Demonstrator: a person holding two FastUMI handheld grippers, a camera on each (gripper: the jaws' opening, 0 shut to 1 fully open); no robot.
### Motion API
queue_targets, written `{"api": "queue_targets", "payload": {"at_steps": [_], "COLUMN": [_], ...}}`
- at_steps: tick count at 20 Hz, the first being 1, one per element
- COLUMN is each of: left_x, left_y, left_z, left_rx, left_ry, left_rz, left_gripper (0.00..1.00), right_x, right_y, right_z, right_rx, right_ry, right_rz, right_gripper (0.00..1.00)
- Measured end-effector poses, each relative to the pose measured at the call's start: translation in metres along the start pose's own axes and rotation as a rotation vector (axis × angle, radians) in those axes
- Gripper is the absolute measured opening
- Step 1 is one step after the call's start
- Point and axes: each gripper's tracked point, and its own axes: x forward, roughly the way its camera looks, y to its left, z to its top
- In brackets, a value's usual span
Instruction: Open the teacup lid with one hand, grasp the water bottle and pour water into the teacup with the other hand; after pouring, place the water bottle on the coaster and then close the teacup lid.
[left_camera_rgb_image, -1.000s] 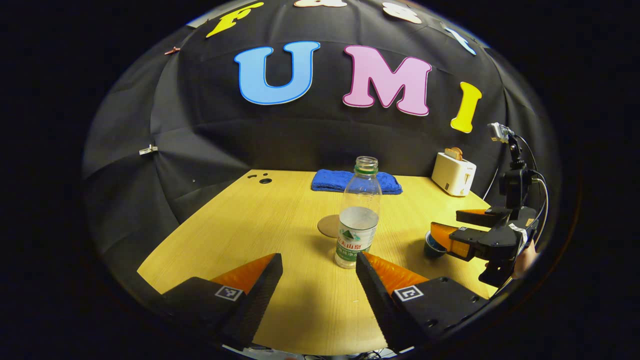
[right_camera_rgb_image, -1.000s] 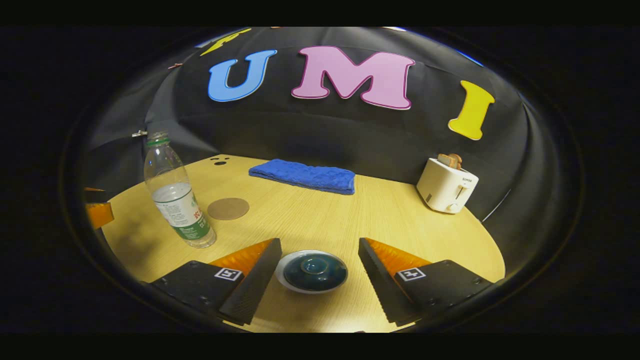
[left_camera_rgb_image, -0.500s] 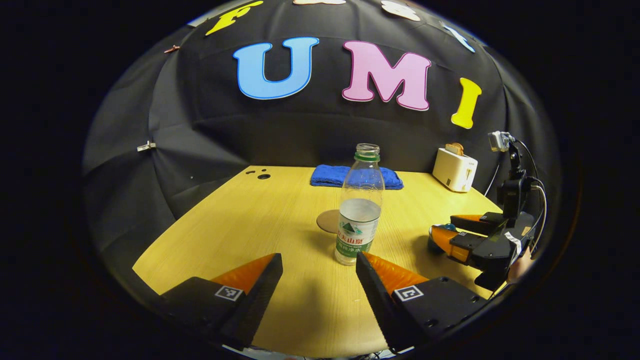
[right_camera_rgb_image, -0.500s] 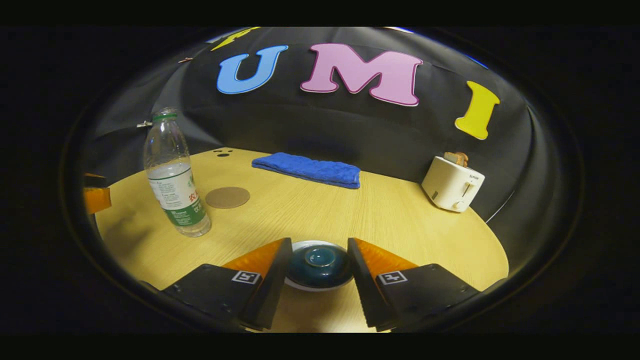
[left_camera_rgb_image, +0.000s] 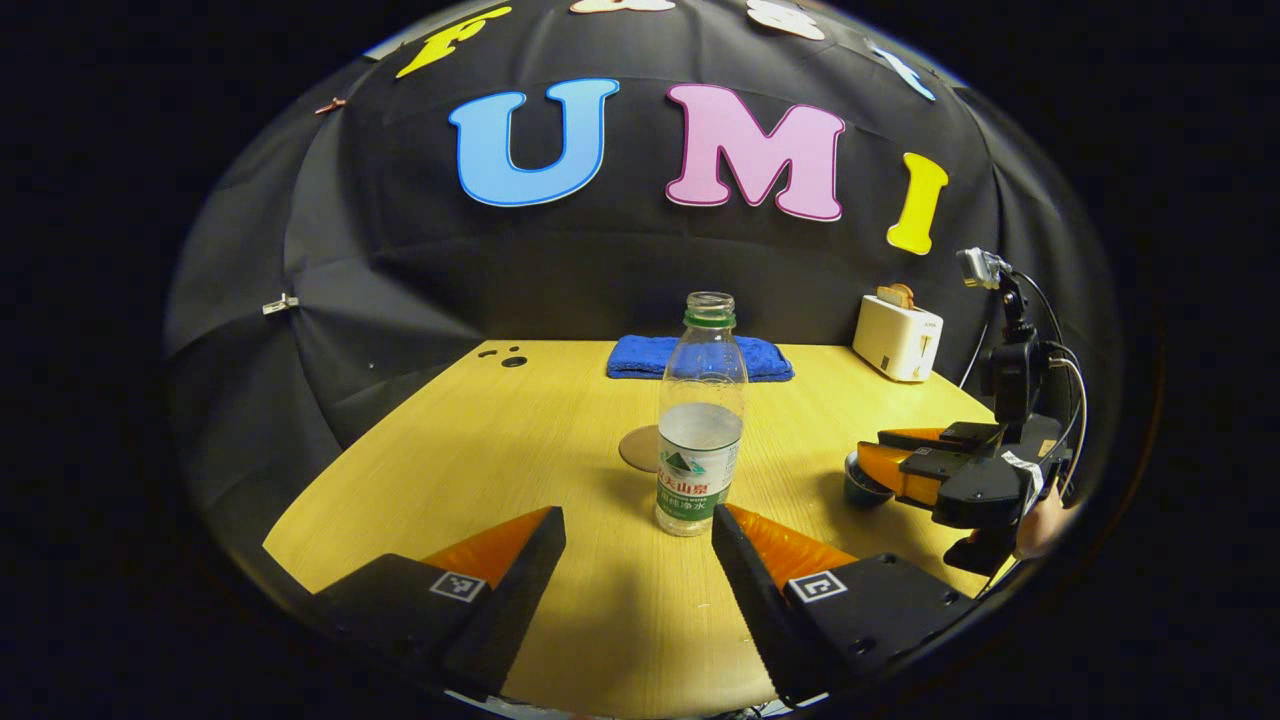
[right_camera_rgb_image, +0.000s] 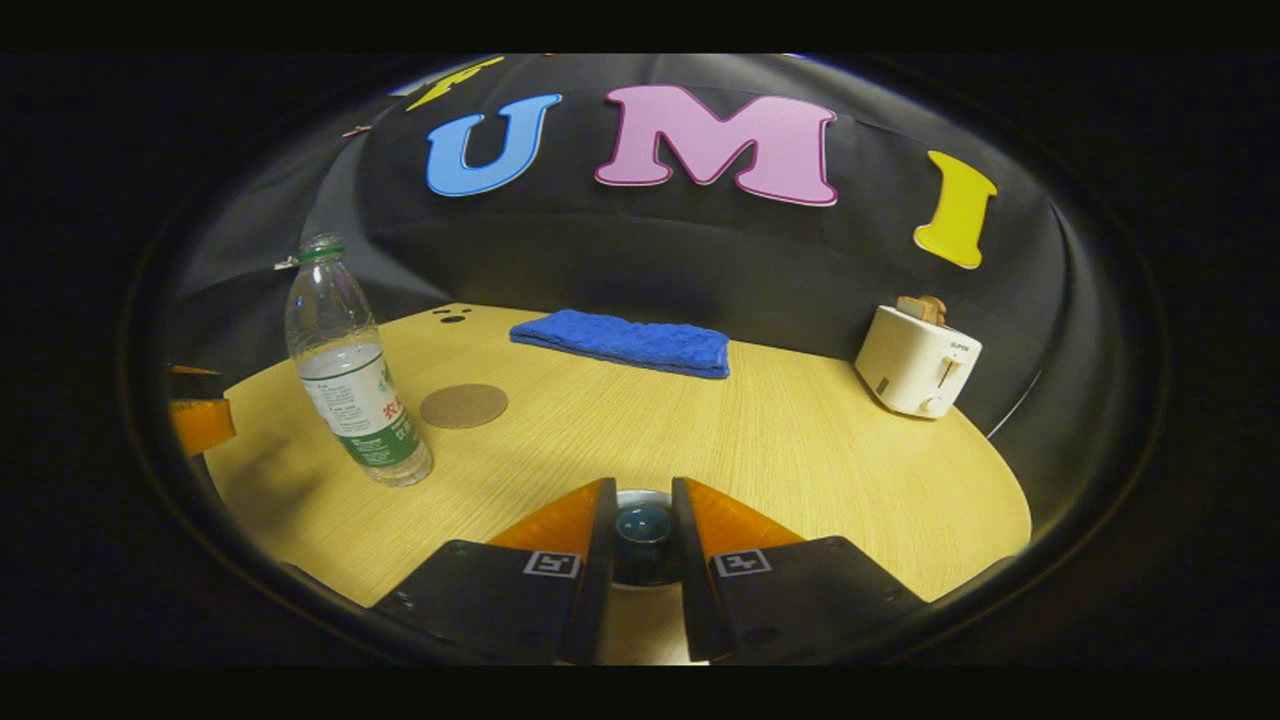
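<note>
Right gripper narrower, seemingly gripping lid

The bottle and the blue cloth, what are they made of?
Bottle: probably thin clear plastic, glossy; you can see the water and the table through it. Cloth: looks like soft, fuzzy terry fabric, matte, with a nubby surface.

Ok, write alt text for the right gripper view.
The right gripper has its fingers closed around the knob of a dark teacup lid on a wooden table. To the left stand an uncapped water bottle and a round coaster; behind are a blue cloth and white toaster.
</note>
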Motion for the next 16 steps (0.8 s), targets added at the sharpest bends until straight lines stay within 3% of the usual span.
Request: {"api": "queue_targets", "payload": {"at_steps": [2, 4, 5, 6, 8, 16], "left_x": [0.003, 0.009, 0.016, 0.024, 0.039, 0.076], "left_y": [-0.001, -0.003, -0.009, -0.013, -0.02, -0.037], "left_z": [0.003, 0.005, 0.008, 0.008, 0.007, 0.009], "left_rx": [-0.002, -0.001, -0.001, 0.0, 0.01, -0.02], "left_ry": [-0.01, -0.027, -0.057, -0.074, -0.101, -0.167], "left_rz": [-0.004, -0.021, -0.05, -0.072, -0.103, -0.171], "left_gripper": [0.94, 0.94, 0.94, 0.94, 0.94, 0.94], "right_x": [-0.002, -0.002, -0.003, -0.004, -0.01, -0.043], "right_y": [-0.001, 0.002, 0.004, 0.003, 0.005, -0.019], "right_z": [0.001, 0.0, 0.002, 0.006, 0.02, 0.039], "right_rx": [0.005, 0.007, 0.006, -0.002, 0.003, 0.141], "right_ry": [0.004, 0.011, 0.012, 0.002, -0.036, -0.115], "right_rz": [0.012, 0.029, 0.049, 0.055, 0.07, 0.035], "right_gripper": [0.27, 0.34, 0.31, 0.21, 0.26, 0.26]}}
